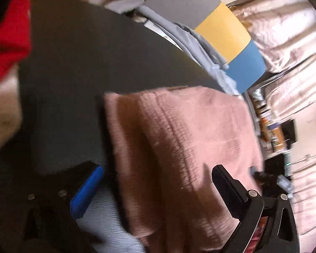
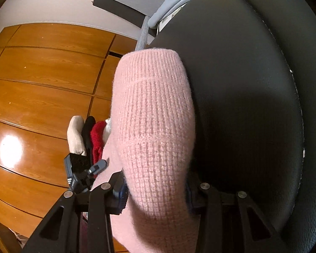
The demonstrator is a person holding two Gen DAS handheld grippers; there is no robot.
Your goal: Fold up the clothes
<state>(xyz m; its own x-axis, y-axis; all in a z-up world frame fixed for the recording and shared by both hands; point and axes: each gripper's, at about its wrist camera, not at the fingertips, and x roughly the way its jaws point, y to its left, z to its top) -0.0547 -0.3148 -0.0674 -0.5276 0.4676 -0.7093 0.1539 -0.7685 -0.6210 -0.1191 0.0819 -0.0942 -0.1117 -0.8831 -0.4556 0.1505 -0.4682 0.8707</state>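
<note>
- Between the fingers of the right gripper [image 2: 155, 194], a thick fold of the pink sweater [image 2: 155, 126] is pinched, the knit bulging up and away from the pads.
- Beside that fold, on its left in the right wrist view, the black tip of the other gripper is seen near the knit.
- Spread wide, the left gripper [image 1: 158, 189] is held over the pink sweater [image 1: 179, 143]; its blue pad [image 1: 86, 191] lies off the left edge of the cloth and nothing is pressed by it.
- The sweater is laid folded on the dark table [image 1: 84, 67], near its edge.
- Farther off, red clothing [image 2: 98, 141], a black piece and a cream piece are seen at the table's side, above a wooden floor [image 2: 42, 84].
- A grey garment [image 1: 200, 44] is draped beyond the table.
</note>
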